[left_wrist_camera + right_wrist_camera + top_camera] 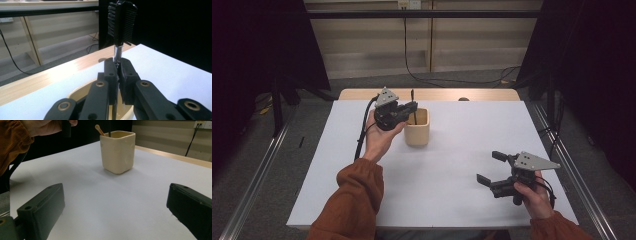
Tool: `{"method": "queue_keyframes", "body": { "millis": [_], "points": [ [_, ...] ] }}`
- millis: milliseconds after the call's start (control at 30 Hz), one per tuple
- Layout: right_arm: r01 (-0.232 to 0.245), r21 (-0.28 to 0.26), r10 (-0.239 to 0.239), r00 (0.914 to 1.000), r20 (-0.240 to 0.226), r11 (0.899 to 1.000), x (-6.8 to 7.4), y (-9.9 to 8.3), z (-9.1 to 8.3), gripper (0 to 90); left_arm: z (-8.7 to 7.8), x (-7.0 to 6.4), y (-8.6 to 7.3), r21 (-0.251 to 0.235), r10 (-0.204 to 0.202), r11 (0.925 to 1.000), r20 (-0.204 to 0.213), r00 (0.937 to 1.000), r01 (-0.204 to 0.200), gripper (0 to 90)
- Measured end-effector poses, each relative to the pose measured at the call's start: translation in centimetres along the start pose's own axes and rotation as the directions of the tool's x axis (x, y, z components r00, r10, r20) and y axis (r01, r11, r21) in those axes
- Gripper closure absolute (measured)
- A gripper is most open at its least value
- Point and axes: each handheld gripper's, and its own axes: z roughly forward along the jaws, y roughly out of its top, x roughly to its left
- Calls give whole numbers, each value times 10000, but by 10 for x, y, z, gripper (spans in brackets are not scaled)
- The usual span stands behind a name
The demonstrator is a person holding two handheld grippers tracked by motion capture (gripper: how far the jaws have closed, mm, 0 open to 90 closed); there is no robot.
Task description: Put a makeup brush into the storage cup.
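Left gripper (411,107) had clamped a black brush (122,22) by its stem, upright over the cream square holder (417,132) mid-table. A wooden stick (99,130) stood inside. Right gripper (491,167) hovered wide open, well apart. No readable writing anywhere.

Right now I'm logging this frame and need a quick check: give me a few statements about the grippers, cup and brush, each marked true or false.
1. The left gripper is shut on the brush. True.
2. The right gripper is shut. False: its jaws stand wide apart, holding nothing.
3. The cup lies on its side. False: it stands upright on the table.
4. A wooden stick pokes out of the cup. True.
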Motion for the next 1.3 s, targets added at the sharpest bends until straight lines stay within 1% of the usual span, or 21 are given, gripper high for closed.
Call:
{"method": "queue_keyframes", "body": {
  "millis": [200,233,267,533,567,767,833,900,967,1067,1100,1167,1300],
  "points": [
    [-25,4,25,10000,25,10000,0,0,0,11,1,0,-4,69,-11,10000,-11,10000,11,856],
    [-11,9,11,10000,23,10000,0,0,0,11,1,0,-4,80,59,10000,-117,9999,-58,856],
    [-3,-6,3,10000,12,10000,0,0,0,11,1,0,-4,78,46,10000,-138,9999,-45,856],
    [-16,2,16,10000,23,10000,-1,0,0,11,4,0,-8,204,57,9998,-146,9999,-54,856],
    [-8,5,8,10000,24,10000,-1,0,0,11,4,0,-8,244,132,9996,-137,9998,-129,856],
    [17,-6,-17,10000,-28,10000,0,0,0,11,4,1,-11,279,-29,9996,-209,9998,35,855],
    [-3,4,3,10000,-60,10000,0,0,1,11,5,1,-11,335,94,9994,-232,9997,-86,853],
    [8,22,-8,10000,-61,10000,0,0,1,11,5,2,-11,370,53,9993,-263,9996,-43,847],
    [3,26,-2,10000,-52,10000,0,0,2,11,5,3,-11,295,-23,9996,-291,9996,31,819],
    [26,6,-26,10000,-75,10000,0,0,2,12,4,4,-13,366,-12,9993,-419,9991,27,751],
    [20,4,-20,10000,-81,10000,0,0,2,12,4,4,-13,324,-59,9994,-469,9989,74,729],
    [13,11,-13,10000,-80,10000,0,0,2,12,5,5,-14,300,-124,9995,-523,9986,140,660],
    [10,25,-10,9999,-108,10000,0,0,2,12,5,3,-13,246,-27,9997,-734,9973,45,541]
  ]
}}
